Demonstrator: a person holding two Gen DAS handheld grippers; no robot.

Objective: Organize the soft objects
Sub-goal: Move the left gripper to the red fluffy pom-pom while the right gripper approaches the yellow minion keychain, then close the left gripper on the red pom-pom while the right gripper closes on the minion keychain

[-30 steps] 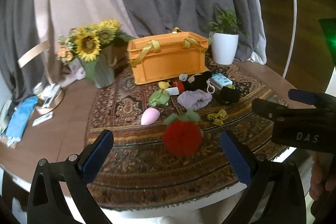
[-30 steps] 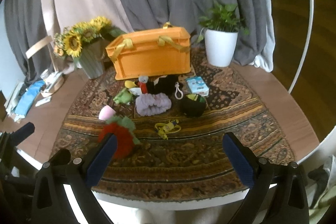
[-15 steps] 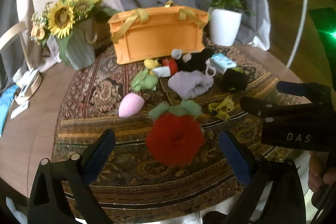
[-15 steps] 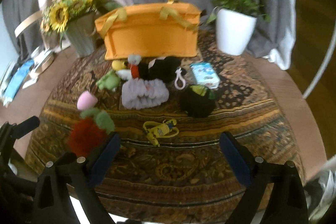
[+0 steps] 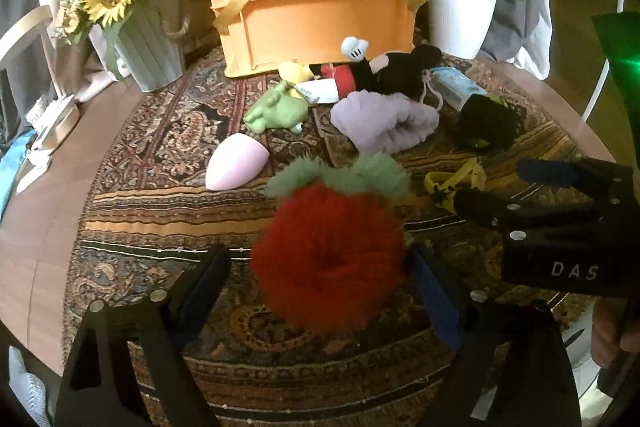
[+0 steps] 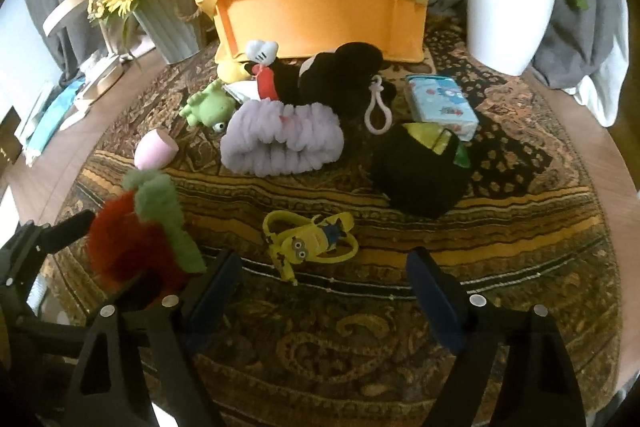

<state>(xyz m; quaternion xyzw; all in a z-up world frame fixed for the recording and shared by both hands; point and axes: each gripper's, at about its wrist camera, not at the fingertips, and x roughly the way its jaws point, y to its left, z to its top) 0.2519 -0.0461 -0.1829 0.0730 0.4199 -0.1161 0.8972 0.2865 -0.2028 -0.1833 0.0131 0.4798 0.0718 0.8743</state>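
A fluffy red strawberry plush [image 5: 328,255] with green leaves lies on the patterned rug, between the open fingers of my left gripper [image 5: 320,291]; it also shows in the right wrist view [image 6: 132,243]. My right gripper [image 6: 324,291] is open and empty just in front of a yellow minion strap [image 6: 312,239]. Behind lie a lilac fluffy band [image 6: 280,143], a black plush [image 6: 420,175], a green frog [image 6: 208,105], a pink egg-shaped toy [image 6: 154,149] and a mouse doll [image 6: 320,75]. An orange basket [image 6: 320,11] stands at the back.
A sunflower pot [image 6: 168,15] stands back left and a white plant pot [image 6: 506,23] back right. A tissue pack [image 6: 440,103] lies near the black plush. The rug [image 6: 520,247] covers a round wooden table [image 5: 40,227]; papers lie at its left edge.
Both grippers have moved forward and lower over the rug. The left one now has the red strawberry plush between its open fingers; the right one has closed in on the minion strap.
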